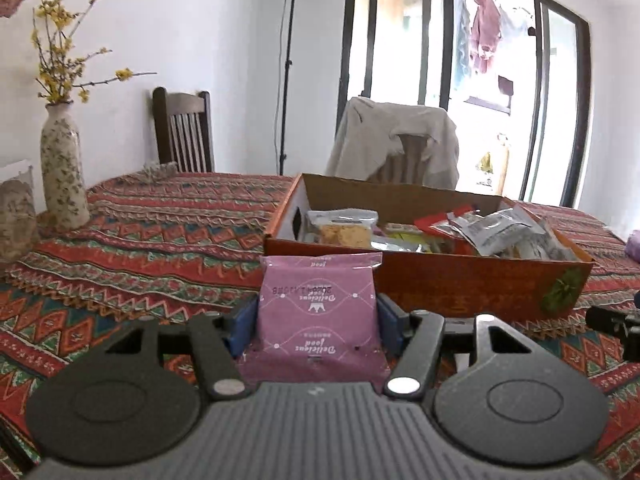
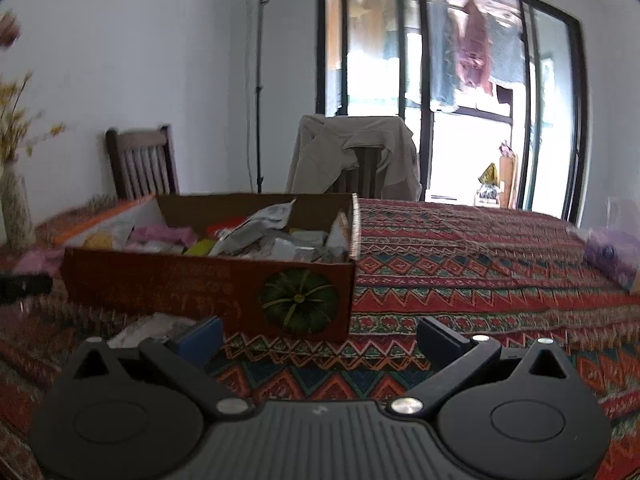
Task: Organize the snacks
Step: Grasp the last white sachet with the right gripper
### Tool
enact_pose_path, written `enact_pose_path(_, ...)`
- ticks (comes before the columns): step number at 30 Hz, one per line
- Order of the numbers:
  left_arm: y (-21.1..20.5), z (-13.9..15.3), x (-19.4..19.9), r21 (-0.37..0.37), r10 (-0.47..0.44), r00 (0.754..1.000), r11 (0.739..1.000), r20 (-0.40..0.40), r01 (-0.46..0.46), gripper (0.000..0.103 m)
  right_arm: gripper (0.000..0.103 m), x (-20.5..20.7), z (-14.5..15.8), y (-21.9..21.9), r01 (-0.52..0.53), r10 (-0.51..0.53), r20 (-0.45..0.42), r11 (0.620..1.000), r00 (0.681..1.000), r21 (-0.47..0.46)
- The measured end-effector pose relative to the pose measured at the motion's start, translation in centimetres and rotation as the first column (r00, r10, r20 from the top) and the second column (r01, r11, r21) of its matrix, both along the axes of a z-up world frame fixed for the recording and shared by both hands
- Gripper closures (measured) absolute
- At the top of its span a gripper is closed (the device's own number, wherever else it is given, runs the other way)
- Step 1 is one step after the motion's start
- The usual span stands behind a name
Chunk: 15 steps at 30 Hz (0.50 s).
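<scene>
My left gripper is shut on a purple snack packet and holds it upright just in front of the near left corner of an orange cardboard box. The box holds several snack packets, among them a clear pack of yellow biscuits and silver packets. In the right wrist view my right gripper is open and empty above the patterned tablecloth, near the right end of the same box, which bears a pumpkin picture. A pale packet lies on the cloth by the left fingertip.
A patterned cloth covers the table. A flowered vase with yellow twigs stands at the far left. Two chairs, one draped with a beige jacket, stand behind the table. A purple item lies at the table's right edge.
</scene>
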<state>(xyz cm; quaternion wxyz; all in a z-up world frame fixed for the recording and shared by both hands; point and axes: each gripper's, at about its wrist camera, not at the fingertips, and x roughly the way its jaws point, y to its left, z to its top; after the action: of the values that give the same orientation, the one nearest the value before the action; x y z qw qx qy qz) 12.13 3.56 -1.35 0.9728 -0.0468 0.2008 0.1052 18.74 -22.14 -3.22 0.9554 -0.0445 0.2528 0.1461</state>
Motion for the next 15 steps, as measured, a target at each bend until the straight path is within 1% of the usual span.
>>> enact_pose_path(2,0.2,0.0,-0.2,-0.004,0.001,1.0,1.0,0.006,-0.001,0.04,0.0,-0.1,0.2,1.1,-0.032,0.032,-0.009,0.999,0.999,-0.022)
enact_pose_path(5,0.4,0.0,-0.3,-0.013,0.004,1.0,1.0,0.015,-0.004,0.04,0.0,0.1,0.7,3.3,-0.091,0.09,-0.046,0.996,0.995,-0.012)
enact_pose_path(9,0.8,0.1,-0.9,-0.023,0.014,0.999,1.0,0.043,-0.013,0.04,0.0,1.2,0.9,7.3,-0.147,0.144,-0.121,0.989,0.982,-0.008)
enact_pose_path(11,1.0,0.1,-1.0,-0.032,0.02,0.999,0.999,0.048,-0.019,0.04,0.0,2.0,0.6,8.9,-0.156,0.153,-0.161,0.988,0.975,-0.006)
enact_pose_path(15,1.5,0.0,-1.0,-0.051,0.025,0.999,0.998,0.047,-0.022,0.04,0.0,3.7,-0.6,11.4,-0.131,0.122,-0.24,0.991,0.963,-0.025)
